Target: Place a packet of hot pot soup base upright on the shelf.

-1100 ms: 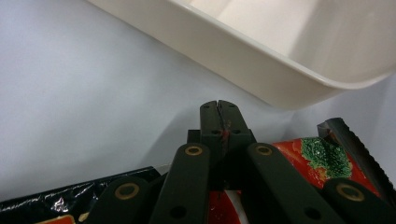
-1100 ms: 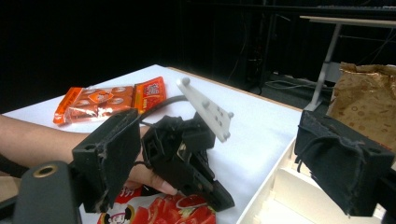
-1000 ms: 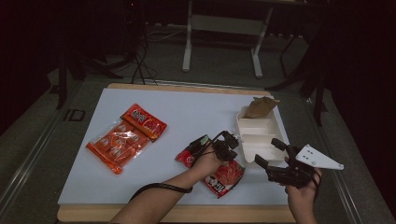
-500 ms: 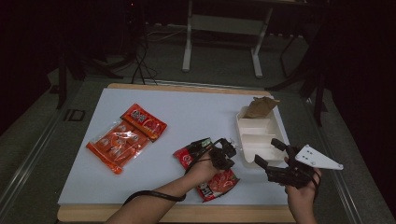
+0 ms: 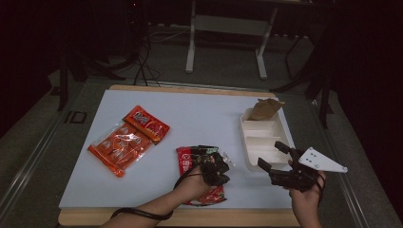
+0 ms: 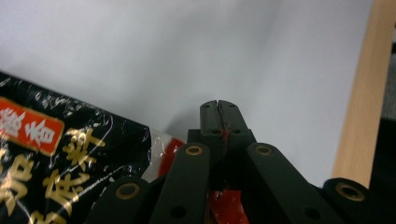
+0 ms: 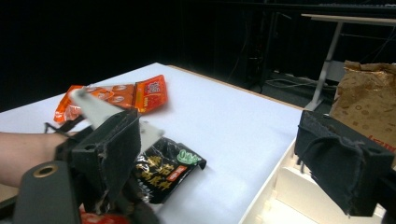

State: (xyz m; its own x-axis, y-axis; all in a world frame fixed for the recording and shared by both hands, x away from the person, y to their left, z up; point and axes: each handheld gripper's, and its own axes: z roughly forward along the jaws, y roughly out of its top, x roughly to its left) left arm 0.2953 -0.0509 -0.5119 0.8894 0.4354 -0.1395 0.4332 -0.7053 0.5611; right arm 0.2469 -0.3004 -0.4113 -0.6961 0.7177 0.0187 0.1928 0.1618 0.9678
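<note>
The left hand-held gripper [image 5: 219,167] is resting over the red-and-black snack packet [image 5: 190,159] near the front edge of the surface [image 5: 199,118]. In the left gripper view its jaws are pressed together, with a sliver of the packet's red film [image 6: 225,135] pinched between them. The right hand-held gripper [image 5: 275,161] is hovering at the front right corner, jaws spread wide, nothing between them, just beside the white compartment tray [image 5: 259,142]. A brown paper bag [image 5: 263,108] is sitting at the tray's far end. An orange packet [image 5: 128,140] is lying well apart, toward the left edge.
</note>
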